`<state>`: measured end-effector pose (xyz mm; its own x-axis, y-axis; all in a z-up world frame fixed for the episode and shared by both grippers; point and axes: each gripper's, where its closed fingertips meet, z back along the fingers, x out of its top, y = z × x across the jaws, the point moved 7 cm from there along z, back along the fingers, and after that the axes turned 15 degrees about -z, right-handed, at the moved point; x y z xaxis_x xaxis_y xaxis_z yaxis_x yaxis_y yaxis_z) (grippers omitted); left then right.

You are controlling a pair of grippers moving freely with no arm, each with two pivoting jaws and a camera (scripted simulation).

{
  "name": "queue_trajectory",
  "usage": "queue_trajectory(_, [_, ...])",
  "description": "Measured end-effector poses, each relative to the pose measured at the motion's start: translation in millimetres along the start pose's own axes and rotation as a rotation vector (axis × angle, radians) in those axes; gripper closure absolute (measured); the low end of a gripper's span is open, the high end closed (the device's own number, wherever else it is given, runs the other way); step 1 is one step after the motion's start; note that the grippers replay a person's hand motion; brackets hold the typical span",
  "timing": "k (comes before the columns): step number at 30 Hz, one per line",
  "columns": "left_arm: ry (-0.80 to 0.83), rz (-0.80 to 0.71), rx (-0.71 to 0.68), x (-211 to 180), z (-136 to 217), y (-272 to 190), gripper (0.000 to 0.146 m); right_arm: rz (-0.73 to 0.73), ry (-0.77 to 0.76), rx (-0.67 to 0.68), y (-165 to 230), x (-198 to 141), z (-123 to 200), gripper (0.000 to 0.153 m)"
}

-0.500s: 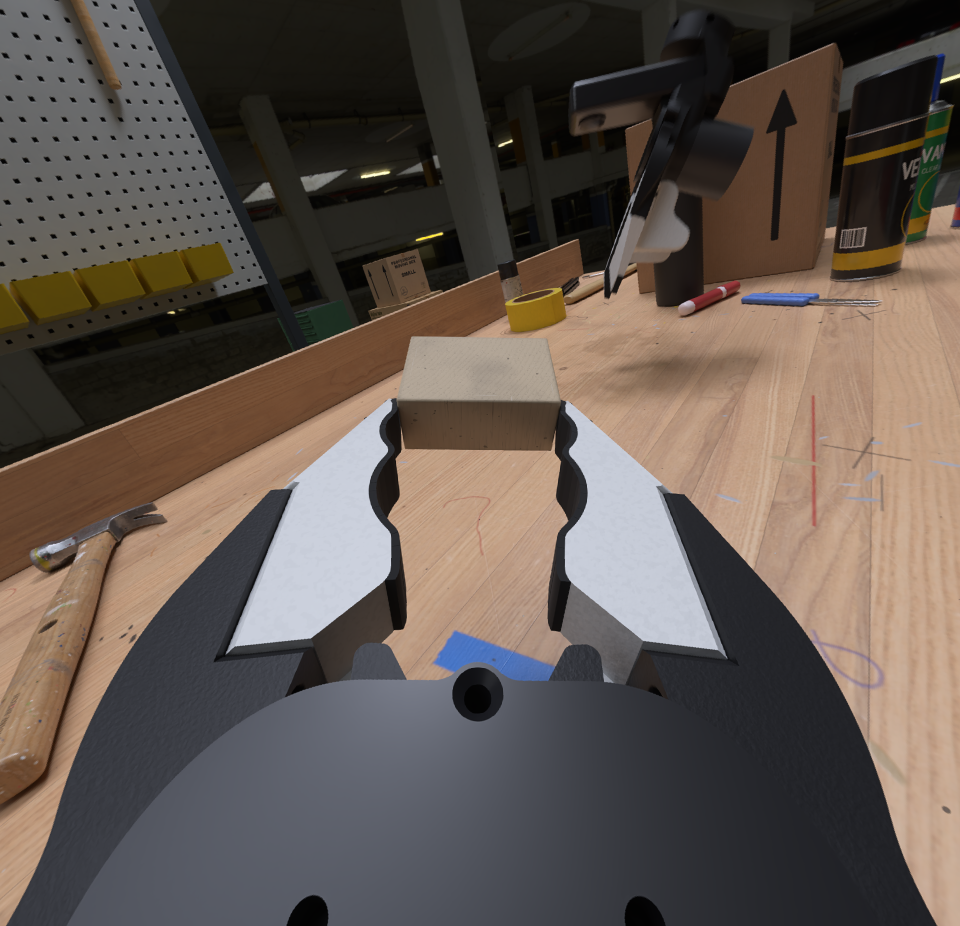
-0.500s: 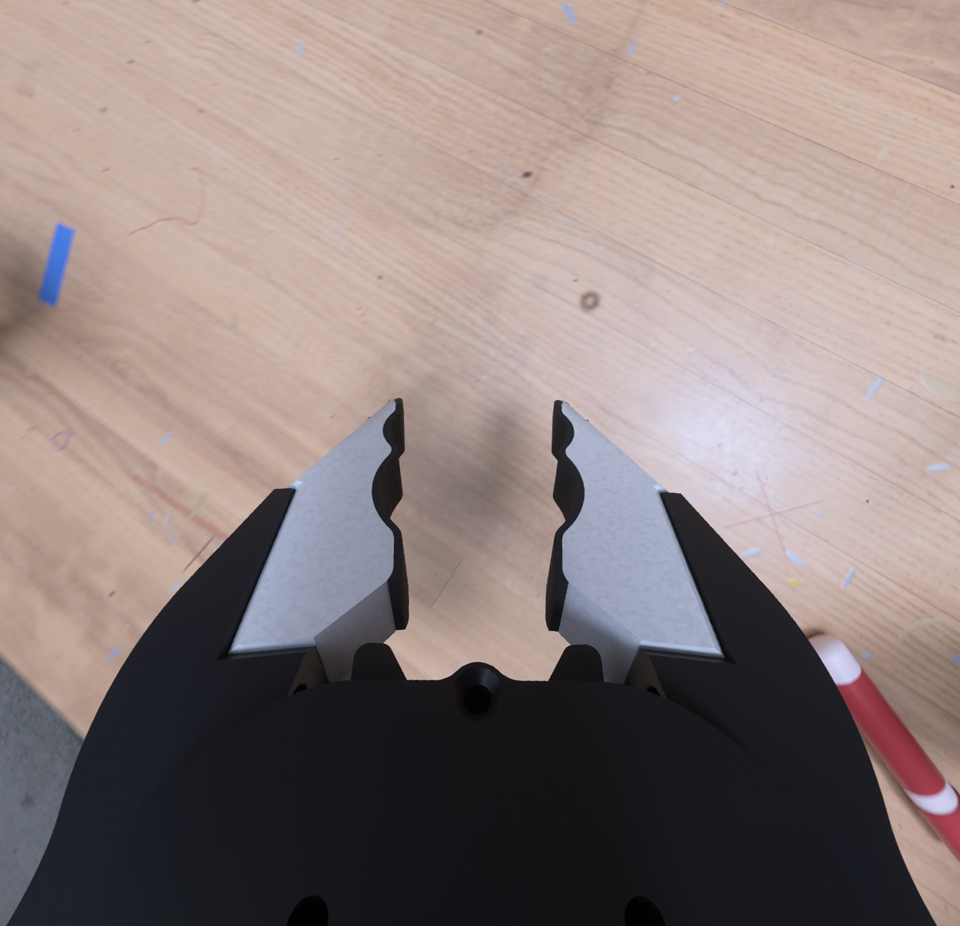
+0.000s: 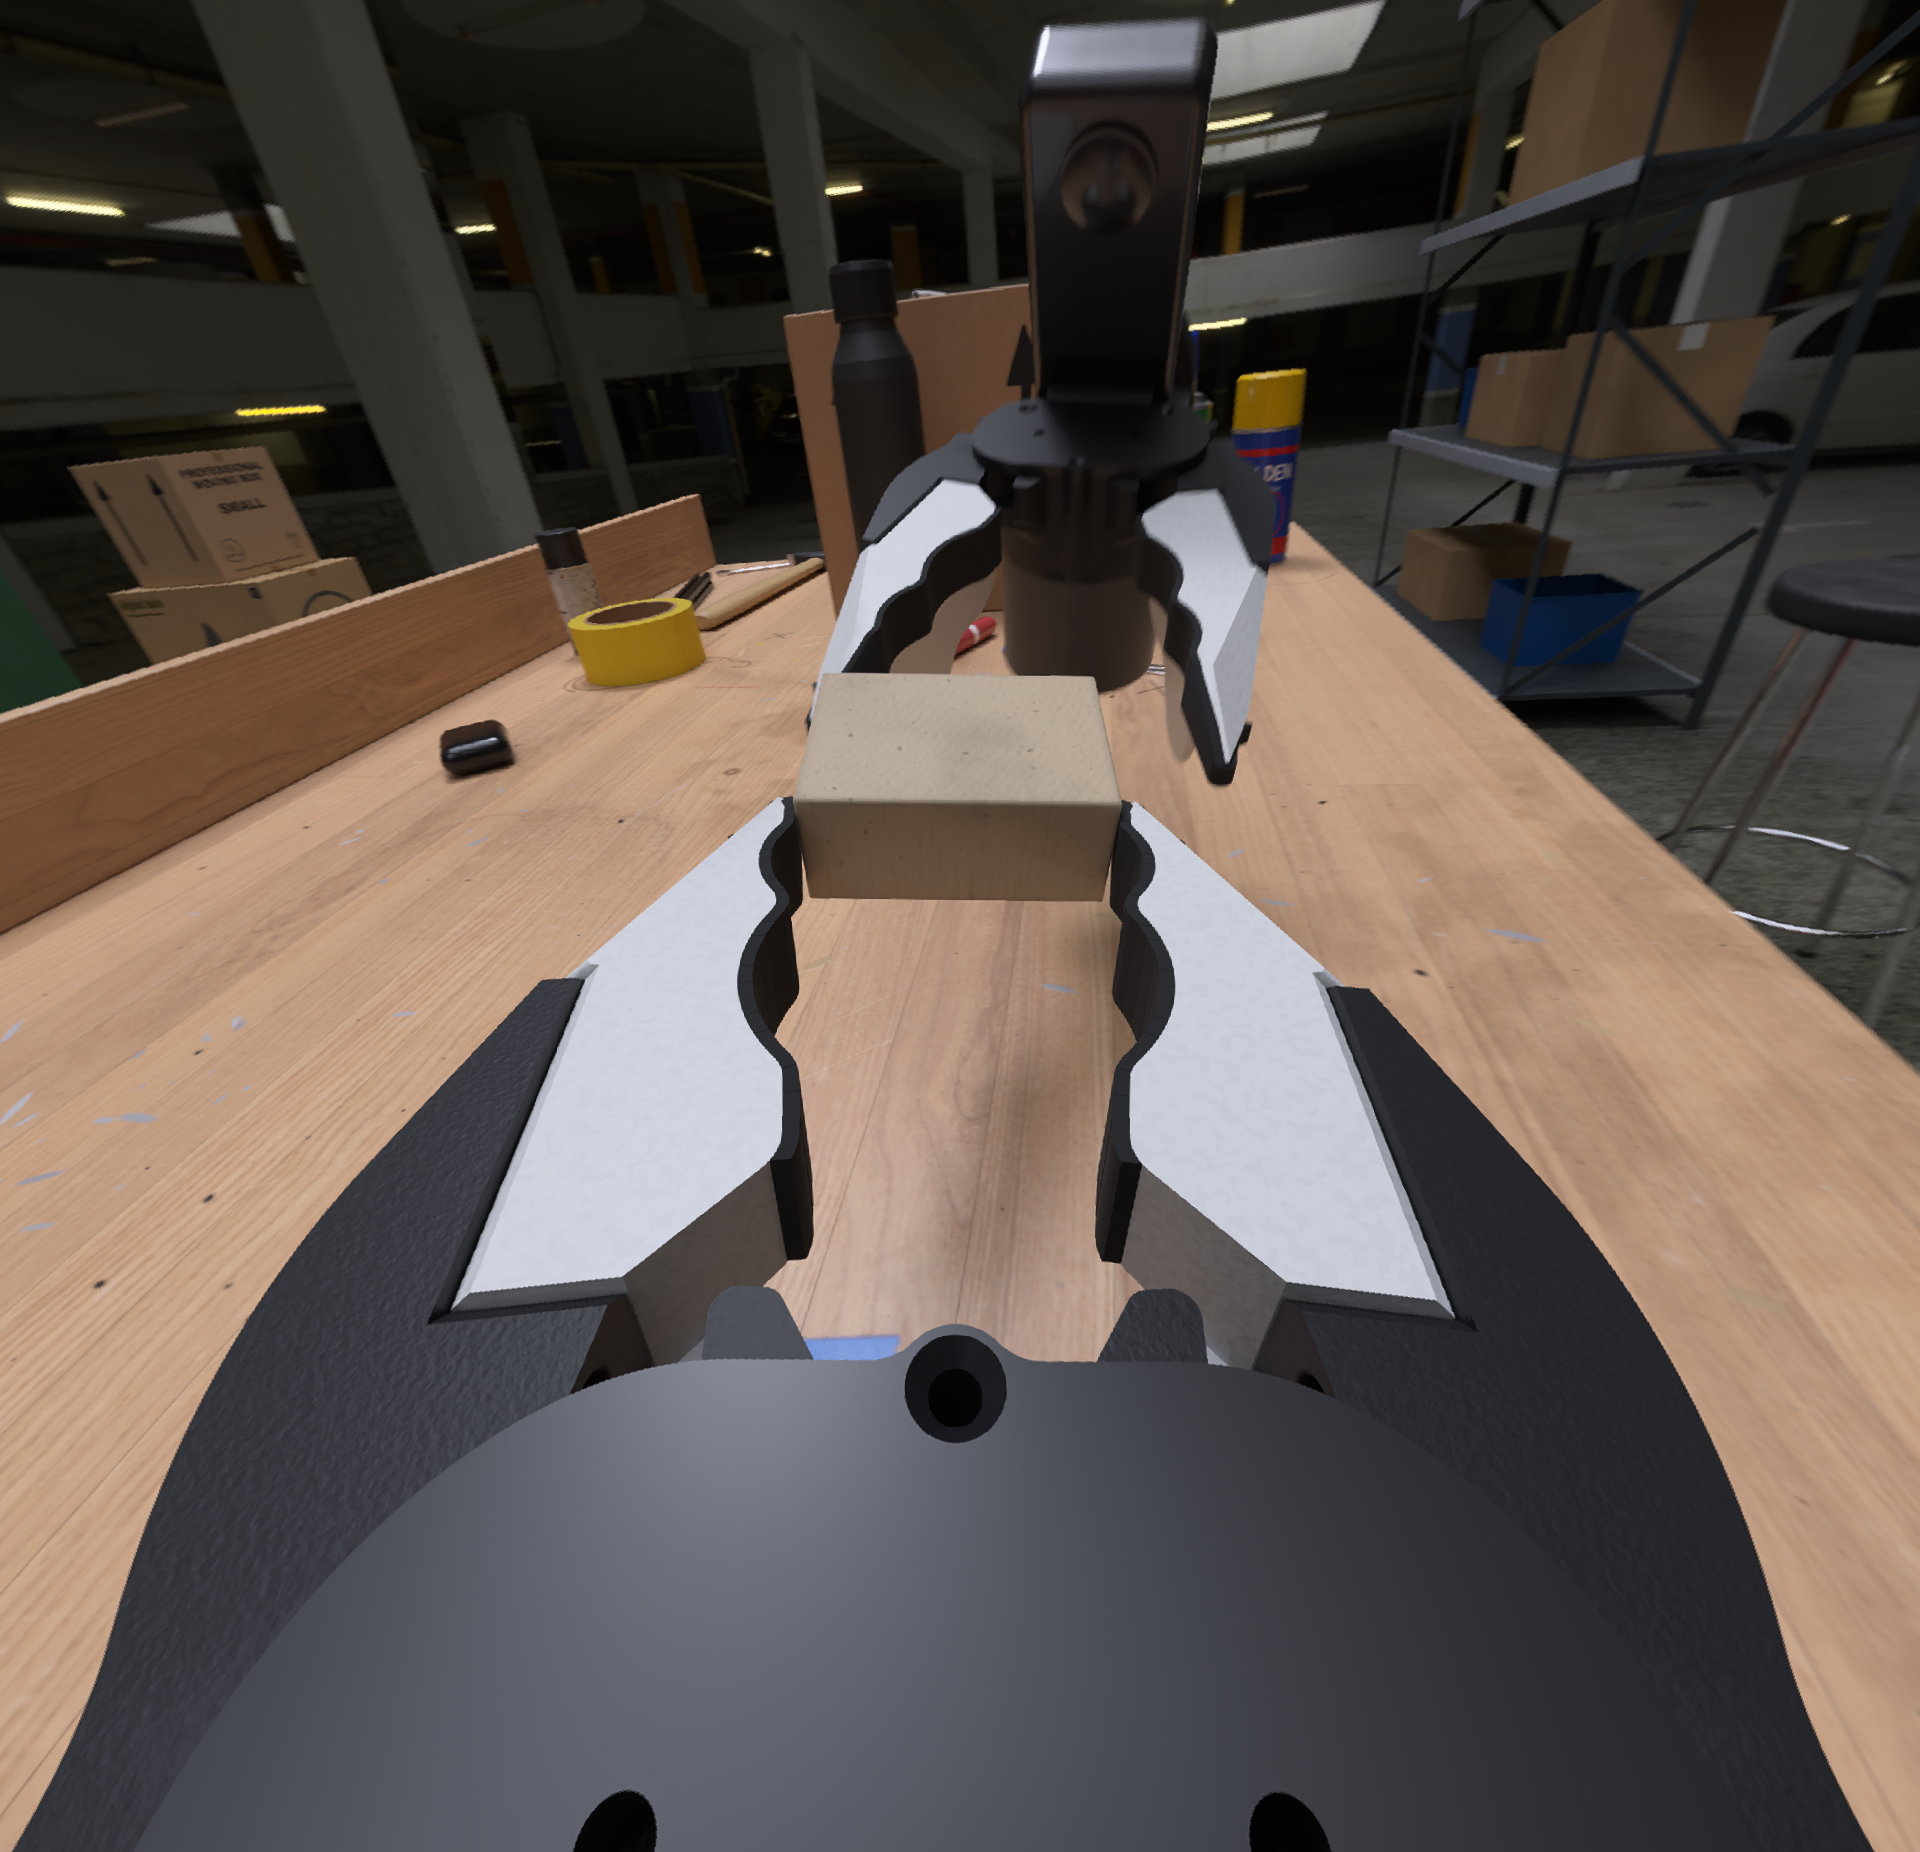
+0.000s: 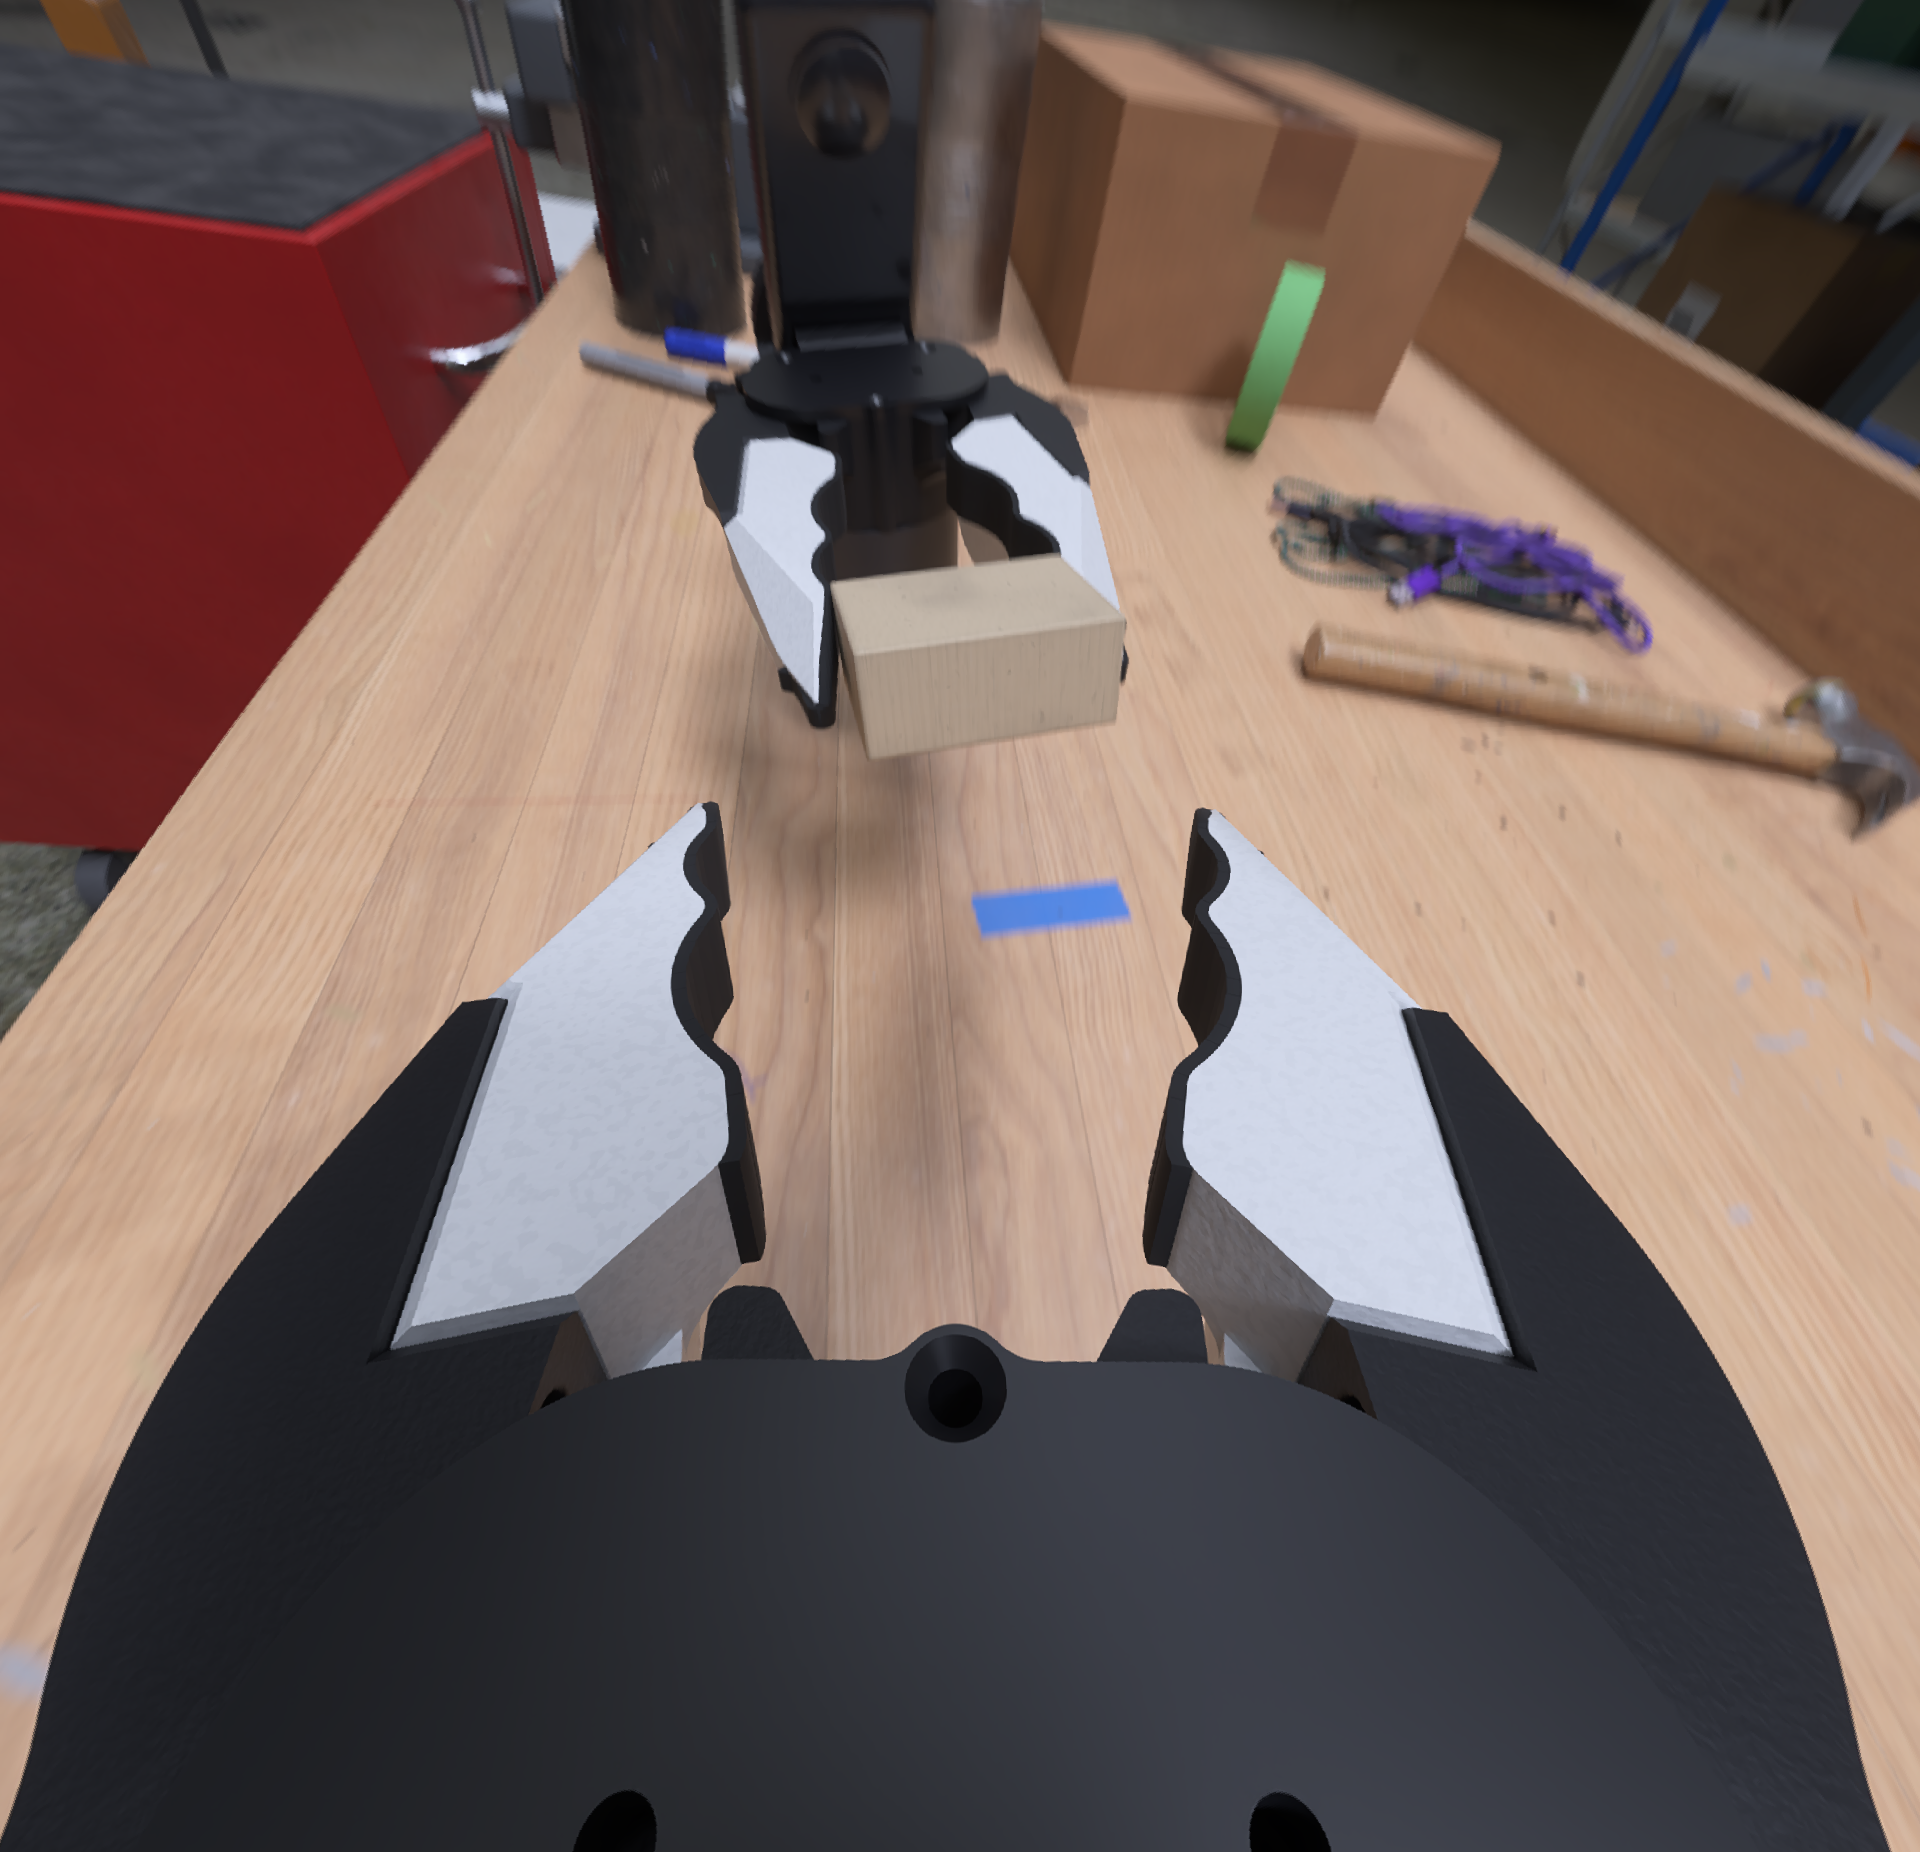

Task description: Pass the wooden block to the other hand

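Note:
The pale wooden block (image 3: 956,784) is gripped at its two ends between my left gripper's (image 3: 956,846) fingertips, held above the wooden workbench (image 3: 312,1023). My right gripper (image 4: 956,817) is open and empty. It faces the block (image 4: 982,659) head-on from a short gap away, and the two do not touch. In the left wrist view the right gripper (image 3: 1023,732) sits just behind the block, its jaws spread wider than the block. In the right wrist view the left gripper (image 4: 971,680) shows behind the block.
A yellow tape roll (image 3: 636,641), a small black object (image 3: 476,747), a dark bottle (image 3: 873,389) and a spray can (image 3: 1268,452) stand on the bench. A hammer (image 4: 1558,701), purple cords (image 4: 1455,555), green tape (image 4: 1273,358) and a cardboard box (image 4: 1226,202) lie near the back board. A red cabinet (image 4: 208,452) stands beside the bench.
My right gripper has swung up from pointing down at the bench to face the block, and its jaws have opened wider. My left gripper has turned with the block towards it.

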<state>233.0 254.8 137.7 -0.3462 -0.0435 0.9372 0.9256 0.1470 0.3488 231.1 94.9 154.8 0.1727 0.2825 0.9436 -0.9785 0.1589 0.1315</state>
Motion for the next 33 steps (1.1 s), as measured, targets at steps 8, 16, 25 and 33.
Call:
queue_trajectory(8, [-0.078, 0.054, -0.098, 11, 24, 5, 0.086, 0.025, -0.199, 0.080, 8, 17, -36, 0.068])
queue_trajectory(16, [-0.083, 0.048, -0.096, 11, 33, 8, 0.086, 0.029, -0.232, 0.069, 12, 21, -43, 0.070])
queue_trajectory(25, [-0.019, 0.024, -0.090, 7, 33, 8, 0.086, 0.045, -0.189, 0.012, 13, 18, -44, 0.065])
queue_trajectory(33, [0.017, -0.086, -0.041, 7, 33, 8, 0.086, -0.243, -0.185, -0.039, 1, 16, -39, 0.059])
